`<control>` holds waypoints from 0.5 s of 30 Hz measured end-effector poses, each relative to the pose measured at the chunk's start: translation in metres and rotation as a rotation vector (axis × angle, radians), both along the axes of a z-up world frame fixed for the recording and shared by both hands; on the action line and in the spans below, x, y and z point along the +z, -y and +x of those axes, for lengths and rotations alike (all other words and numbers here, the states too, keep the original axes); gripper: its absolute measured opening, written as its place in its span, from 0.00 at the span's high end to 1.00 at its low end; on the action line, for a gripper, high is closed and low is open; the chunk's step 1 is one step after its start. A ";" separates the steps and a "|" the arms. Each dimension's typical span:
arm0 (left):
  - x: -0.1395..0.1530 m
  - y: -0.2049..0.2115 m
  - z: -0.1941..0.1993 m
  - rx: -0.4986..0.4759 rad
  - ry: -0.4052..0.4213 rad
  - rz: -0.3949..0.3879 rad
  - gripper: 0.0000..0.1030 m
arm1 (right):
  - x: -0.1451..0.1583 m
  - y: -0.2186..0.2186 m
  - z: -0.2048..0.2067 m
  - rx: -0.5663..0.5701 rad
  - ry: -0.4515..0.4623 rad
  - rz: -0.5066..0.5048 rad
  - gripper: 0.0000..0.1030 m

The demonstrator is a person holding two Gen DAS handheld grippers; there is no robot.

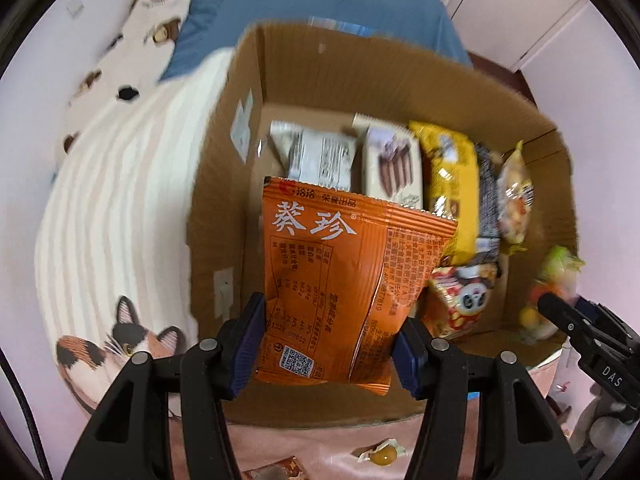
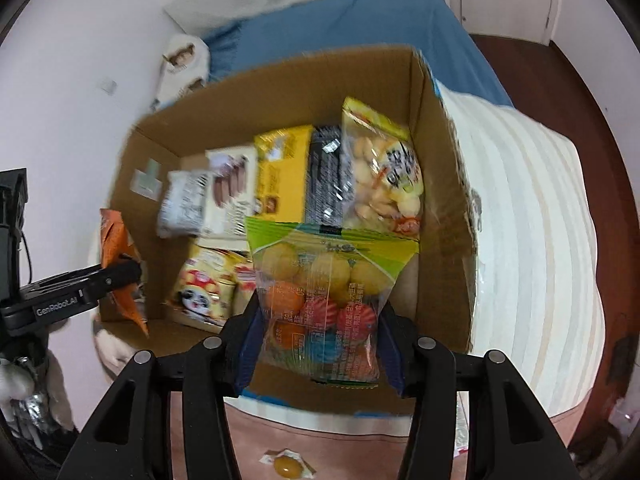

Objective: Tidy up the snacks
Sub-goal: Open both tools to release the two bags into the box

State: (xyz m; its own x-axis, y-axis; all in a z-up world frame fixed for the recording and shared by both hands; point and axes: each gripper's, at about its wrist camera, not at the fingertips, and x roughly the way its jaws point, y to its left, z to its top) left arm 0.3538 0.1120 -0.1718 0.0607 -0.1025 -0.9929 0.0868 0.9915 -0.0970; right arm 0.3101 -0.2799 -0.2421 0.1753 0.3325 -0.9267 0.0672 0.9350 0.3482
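Observation:
An open cardboard box (image 1: 320,64) (image 2: 280,92) sits on a bed. Standing inside it are a white packet (image 1: 316,156), a chocolate-stick box (image 1: 394,168), a yellow packet (image 1: 452,176), a clear biscuit bag (image 2: 384,184) and a panda packet (image 1: 460,296). My left gripper (image 1: 332,320) is shut on an orange foil packet (image 1: 340,264), creased between the pads, over the box's left side. My right gripper (image 2: 320,312) stands over the right side. A clear bag of coloured candy balls (image 2: 320,292) hangs between its pads, sides straight and unsqueezed. Each gripper shows in the other's view: right (image 1: 556,306), left (image 2: 124,274).
The box rests on a white striped blanket (image 1: 120,200) with a cat print (image 1: 116,340), beside a blue cover (image 1: 312,0). A wrapped yellow sweet (image 1: 382,456) (image 2: 286,466) lies on the pink sheet in front of the box. Dark wooden floor (image 2: 580,80) shows at the right.

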 end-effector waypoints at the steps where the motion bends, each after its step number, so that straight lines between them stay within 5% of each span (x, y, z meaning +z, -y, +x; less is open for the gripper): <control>1: -0.005 -0.001 0.001 -0.001 -0.005 0.010 0.46 | -0.006 -0.002 0.003 0.011 -0.016 -0.013 0.26; 3: -0.010 -0.003 0.002 -0.003 0.001 0.014 0.37 | -0.011 -0.004 0.005 0.008 -0.026 -0.057 0.07; 5: -0.010 -0.003 -0.001 -0.008 0.009 0.004 0.19 | -0.015 -0.006 0.006 0.014 -0.031 -0.067 0.07; 7: -0.013 -0.002 -0.001 -0.010 0.007 -0.015 0.14 | -0.020 -0.008 0.008 0.019 -0.047 -0.078 0.07; 15: -0.005 0.001 -0.010 0.002 0.069 -0.021 0.14 | -0.019 -0.013 0.000 -0.002 -0.033 -0.067 0.07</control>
State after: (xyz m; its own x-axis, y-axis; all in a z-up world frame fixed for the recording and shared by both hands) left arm 0.3440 0.1108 -0.1767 0.1296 -0.1227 -0.9839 0.0921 0.9895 -0.1112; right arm 0.3103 -0.2672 -0.2607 0.1445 0.2695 -0.9521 0.0798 0.9559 0.2827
